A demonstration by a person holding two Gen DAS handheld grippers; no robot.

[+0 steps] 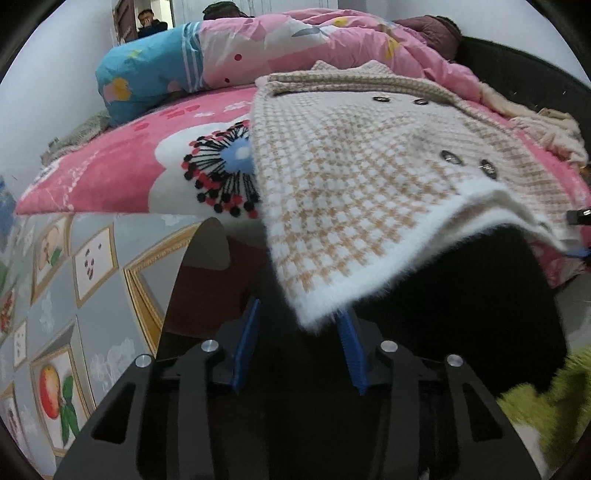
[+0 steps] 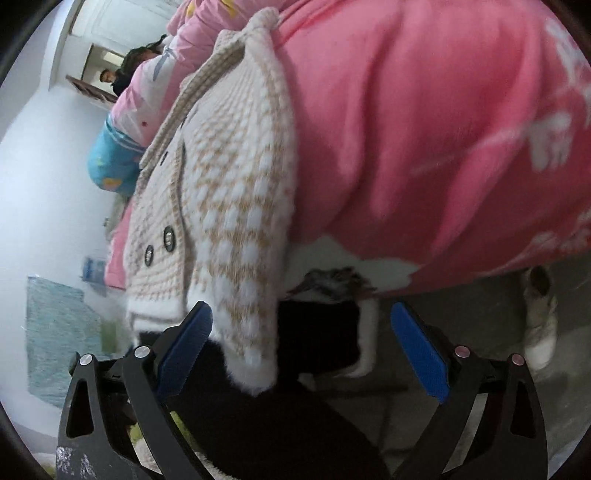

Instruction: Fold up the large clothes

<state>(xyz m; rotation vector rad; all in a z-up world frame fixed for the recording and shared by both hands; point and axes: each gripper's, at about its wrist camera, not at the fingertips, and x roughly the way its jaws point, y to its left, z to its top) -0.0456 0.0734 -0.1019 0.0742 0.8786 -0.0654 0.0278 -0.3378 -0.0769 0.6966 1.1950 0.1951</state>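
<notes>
A beige-and-white houndstooth knit coat with dark buttons lies on a pink bed cover, its fluffy white hem hanging over the bed's near edge. My left gripper is just below that edge. A hem corner hangs between its blue pads, which stand apart, with a gap on the left side. In the right wrist view the coat droops off the bed. My right gripper is wide open, with the lower hem corner hanging between its pads, close to the left pad.
A rolled pink quilt and a blue pillow lie at the bed's far side. A person stands in a doorway behind. Dark fabric hangs under the coat, something fuzzy and green lies below, and a white shoe sits on the floor.
</notes>
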